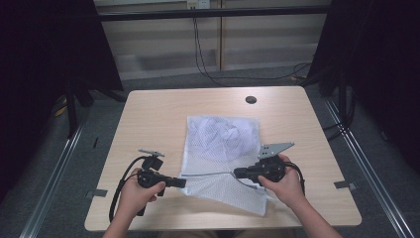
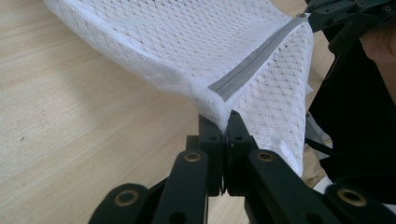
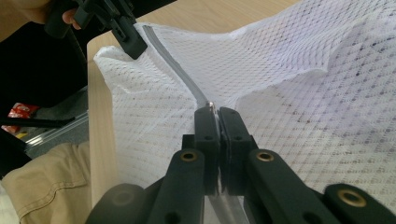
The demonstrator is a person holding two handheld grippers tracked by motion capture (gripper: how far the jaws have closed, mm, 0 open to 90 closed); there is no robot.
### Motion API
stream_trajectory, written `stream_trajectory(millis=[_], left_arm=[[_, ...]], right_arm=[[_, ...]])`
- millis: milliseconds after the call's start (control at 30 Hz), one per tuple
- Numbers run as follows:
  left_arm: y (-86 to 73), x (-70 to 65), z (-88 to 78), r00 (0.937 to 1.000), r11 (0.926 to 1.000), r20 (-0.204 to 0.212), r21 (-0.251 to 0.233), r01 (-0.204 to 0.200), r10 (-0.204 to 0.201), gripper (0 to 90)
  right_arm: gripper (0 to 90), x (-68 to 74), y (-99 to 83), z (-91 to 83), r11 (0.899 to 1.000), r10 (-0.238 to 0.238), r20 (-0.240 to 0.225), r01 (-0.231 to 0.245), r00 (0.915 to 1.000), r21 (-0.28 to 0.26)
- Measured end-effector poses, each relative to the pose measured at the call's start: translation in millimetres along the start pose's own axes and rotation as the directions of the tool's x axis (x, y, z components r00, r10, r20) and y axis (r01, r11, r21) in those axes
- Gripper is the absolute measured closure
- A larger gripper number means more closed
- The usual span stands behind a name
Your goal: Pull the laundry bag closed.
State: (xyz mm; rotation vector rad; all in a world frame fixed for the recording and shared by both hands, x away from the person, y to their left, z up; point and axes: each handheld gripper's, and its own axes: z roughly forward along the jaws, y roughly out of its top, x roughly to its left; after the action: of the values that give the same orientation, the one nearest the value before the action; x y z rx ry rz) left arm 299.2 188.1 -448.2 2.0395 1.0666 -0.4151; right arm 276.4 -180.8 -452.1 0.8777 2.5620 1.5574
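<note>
Soft, even overhead light falls on the table [image 1: 148, 114] in the high view, while the room's dark sides swallow detail. Both gripper views are bright, sharp mid-frame, and blurred on the nearest black linkages. Shadows stay faint.

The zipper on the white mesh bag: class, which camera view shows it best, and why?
The left gripper view: the grey zipper runs sharp and near across the mesh bag. The right gripper view shows a shorter stretch up to its gripper. The high view shows a thin line.
</note>
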Motion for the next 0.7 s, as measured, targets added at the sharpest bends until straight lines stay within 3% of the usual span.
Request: stream_trajectory(millis=[267,367,433,500,700], left_arm=[[-0.4,0.5,-0.4,1.0000,1.0000,0.010,-0.001,-0.001,0.001,88.7],[-0.6,-0.2,-1.1,0.9999,0.9999,0.003,0.007,-0.012,0.012,88.7],[-1.4,0.6,-1.8,0.9997,1.0000,-0.023,0.005,-0.007,0.007,88.7],[-2.8,4.0,-5.6,1.0000,0.9999,0.003,-0.007,0.008,-0.008,88.7],[-1.8,2.3,-4.0,1.0000,1.0000,0.002,0.004,0.004,-0.004,88.7]], right_arm=[[87.5,-0.5,-0.6,-1.1,1.000,0.005,0.001,-0.005,1.0000,0.002],[87.5,-0.1,-1.3,-2.0,1.000,0.006,-0.007,-0.006,1.0000,0.004],[87.5,-0.9,-2.0,-3.2,1.000,0.003,0.008,-0.003,1.0000,0.010],[87.5,-4.7,-4.1,-7.7,1.000,0.016,0.019,-0.016,0.9997,0.005],[87.5,-9.6,-7.6,-16.3,1.000,0.022,0.034,-0.021,0.9992,-0.005]])
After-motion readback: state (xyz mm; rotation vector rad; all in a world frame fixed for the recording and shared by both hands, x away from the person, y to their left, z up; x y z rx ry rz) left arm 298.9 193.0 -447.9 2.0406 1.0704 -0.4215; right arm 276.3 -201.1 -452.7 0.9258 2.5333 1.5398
